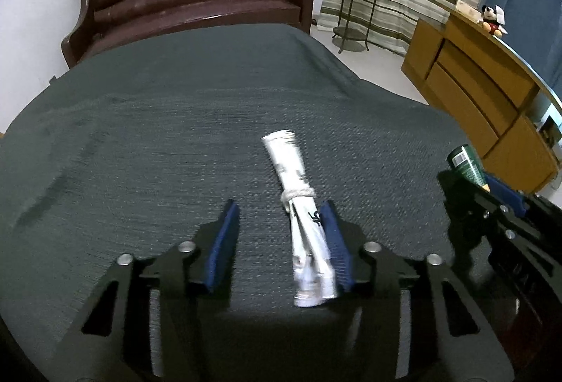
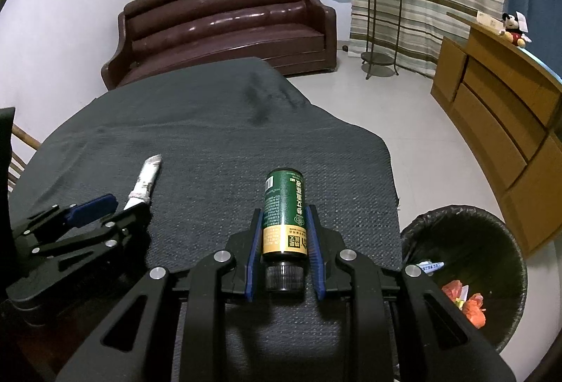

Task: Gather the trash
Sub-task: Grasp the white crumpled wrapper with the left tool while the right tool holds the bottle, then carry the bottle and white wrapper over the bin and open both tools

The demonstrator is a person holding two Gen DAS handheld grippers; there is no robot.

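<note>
A rolled white paper wrapper (image 1: 288,157), tied with string at its middle, lies on the dark grey tablecloth (image 1: 158,136). My left gripper (image 1: 280,206) stands around its near half. The roll rests against the right finger (image 1: 333,241), while a wide gap separates it from the left finger (image 1: 221,241), so the jaws are open. In the right wrist view the left gripper (image 2: 126,204) and the wrapper (image 2: 147,175) sit at the left. My right gripper (image 2: 283,210) is shut on a green bottle (image 2: 284,203) with a yellow band and a black cap pointing toward the camera. The bottle (image 1: 467,164) also shows at the right of the left wrist view.
A black-lined trash bin (image 2: 467,224) holding orange and white scraps stands on the floor just right of the table. A brown leather sofa (image 2: 228,24) is behind the table. A wooden cabinet (image 2: 498,101) lines the right wall, and a metal plant stand (image 2: 383,13) is beside the curtains.
</note>
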